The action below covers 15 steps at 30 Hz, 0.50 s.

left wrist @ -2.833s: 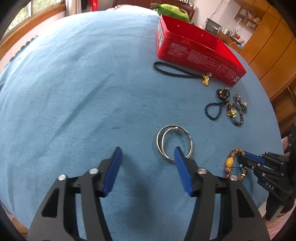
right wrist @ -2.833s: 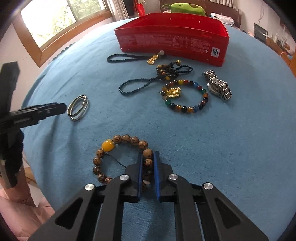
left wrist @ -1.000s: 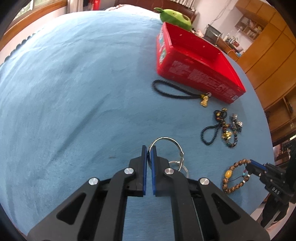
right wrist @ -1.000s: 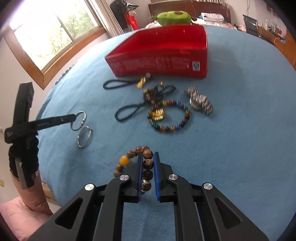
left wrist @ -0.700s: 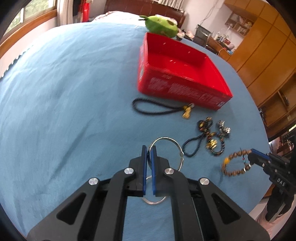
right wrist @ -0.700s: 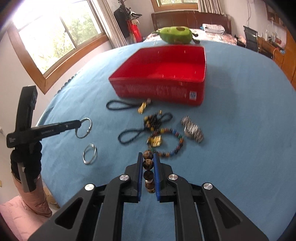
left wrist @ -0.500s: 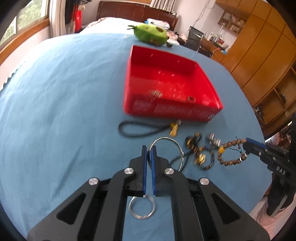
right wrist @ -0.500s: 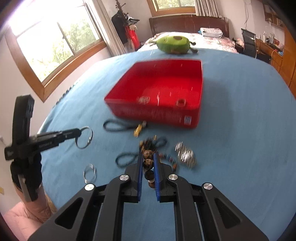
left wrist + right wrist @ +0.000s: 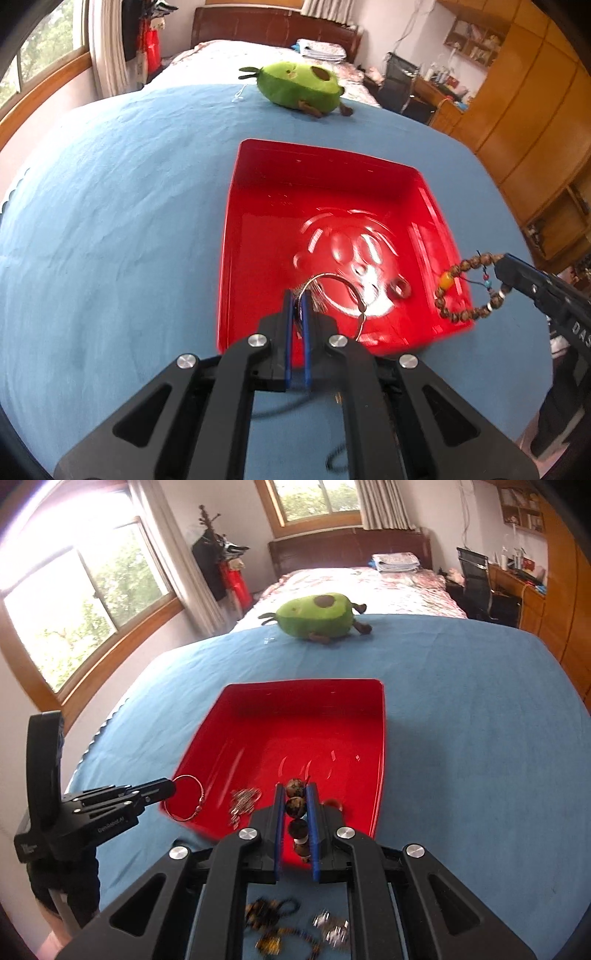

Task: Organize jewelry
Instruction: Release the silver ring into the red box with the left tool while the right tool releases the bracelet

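While both grippers hang over the shallow red rectangular tin (image 9: 424, 206), each is clamped on its own piece. The left gripper (image 9: 297, 295) pinches the thin silver metal ring (image 9: 341, 280) above the tin's near left corner. The right gripper (image 9: 295, 794) squeezes the brown wooden bead bracelet with a yellow bead (image 9: 458, 291) above the near right wall.

That bracelet dangles right across the tin's edge, so I judge that letting go now could drop it half on the wall, or let it slide out onto the blue cloth (image 9: 110, 221). The ring could bounce on the hard floor. A small ring-like piece (image 9: 400, 286) and some silvery links (image 9: 242, 799) already lie inside.

About a second ago both pieces were only just lifted above the cloth, well short of the tin; now they are carried over it, and the remaining beaded jewelry (image 9: 280, 926) lies behind the right gripper.
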Motion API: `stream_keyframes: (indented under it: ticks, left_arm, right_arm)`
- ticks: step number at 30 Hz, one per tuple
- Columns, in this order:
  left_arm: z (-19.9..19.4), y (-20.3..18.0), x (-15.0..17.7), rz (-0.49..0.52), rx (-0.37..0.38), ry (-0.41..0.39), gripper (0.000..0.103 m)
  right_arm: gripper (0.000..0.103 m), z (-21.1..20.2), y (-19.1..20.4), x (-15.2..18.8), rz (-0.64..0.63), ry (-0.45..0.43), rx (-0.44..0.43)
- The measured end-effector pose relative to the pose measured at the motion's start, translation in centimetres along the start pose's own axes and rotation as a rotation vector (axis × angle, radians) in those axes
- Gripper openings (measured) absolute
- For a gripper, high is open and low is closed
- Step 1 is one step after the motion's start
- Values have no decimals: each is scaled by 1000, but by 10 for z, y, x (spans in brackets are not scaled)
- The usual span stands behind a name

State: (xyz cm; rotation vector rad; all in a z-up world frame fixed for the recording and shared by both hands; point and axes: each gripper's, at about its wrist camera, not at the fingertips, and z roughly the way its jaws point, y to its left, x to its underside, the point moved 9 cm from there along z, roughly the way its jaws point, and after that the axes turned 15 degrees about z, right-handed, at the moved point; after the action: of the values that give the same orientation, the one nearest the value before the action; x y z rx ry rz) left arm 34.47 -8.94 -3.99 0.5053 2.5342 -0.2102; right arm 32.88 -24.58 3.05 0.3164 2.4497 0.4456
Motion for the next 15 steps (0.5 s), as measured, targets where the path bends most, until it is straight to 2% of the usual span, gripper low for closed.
stream_keyframes:
  ticks: [7,10,11,13,15]
  left_arm:
    - [47,5,-13,-9,-13,52,3]
    - [58,7,-10,-14,-12,80,6]
    - [57,9,-10,-17,-11,76,9]
    - [52,11,-9,-39,1,70,24]
    - [39,13,-7,-43,-2,45,25]
  right_arm:
    - [11,39,-8,1,-9,24,50]
    - [17,48,-13,5,-2,48,65]
    - [20,46,-14,5,-2,42,65]
    - [20,40,-15,5,-2,28,65]
    - [20,29,-14,6,1,11,53]
